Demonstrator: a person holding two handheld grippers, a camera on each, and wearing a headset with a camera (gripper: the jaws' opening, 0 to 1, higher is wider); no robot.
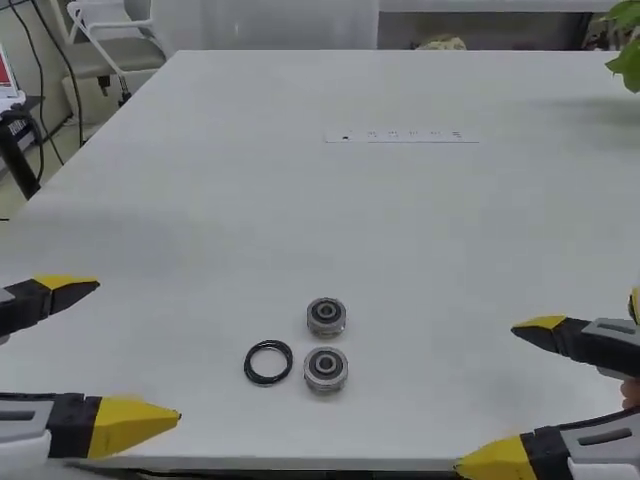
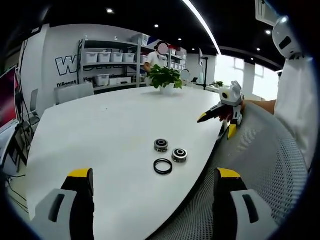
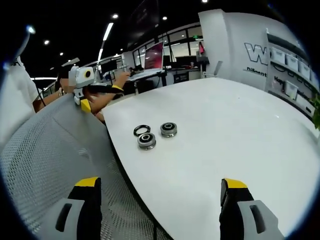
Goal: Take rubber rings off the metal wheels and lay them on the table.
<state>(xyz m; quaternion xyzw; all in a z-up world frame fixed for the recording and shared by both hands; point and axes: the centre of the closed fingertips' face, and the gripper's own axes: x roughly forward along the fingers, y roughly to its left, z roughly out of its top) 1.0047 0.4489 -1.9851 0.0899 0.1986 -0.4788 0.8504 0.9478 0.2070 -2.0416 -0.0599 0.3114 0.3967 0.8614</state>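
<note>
Head view first: near the front edge of the white table (image 1: 400, 220), a far wheel (image 1: 326, 315) and a near wheel (image 1: 326, 368) of metal are seen close together. A black rubber ring (image 1: 268, 362) is laid flat just left of the near one. Whether either wheel bears a ring cannot be made out. The left gripper (image 1: 138, 349) and right gripper (image 1: 486, 397) are cut off by the frame edges. Both are held wide open and empty, well apart from the wheels.

Left gripper view: spread jaws, nothing held, ring (image 2: 163, 166) nearest; the right gripper is partly hidden by its hand.

Right gripper view: jaws are spread wide, empty; wheels and ring (image 3: 142, 130) are seen near the table edge, beside a mesh chair back (image 3: 50, 150).
</note>
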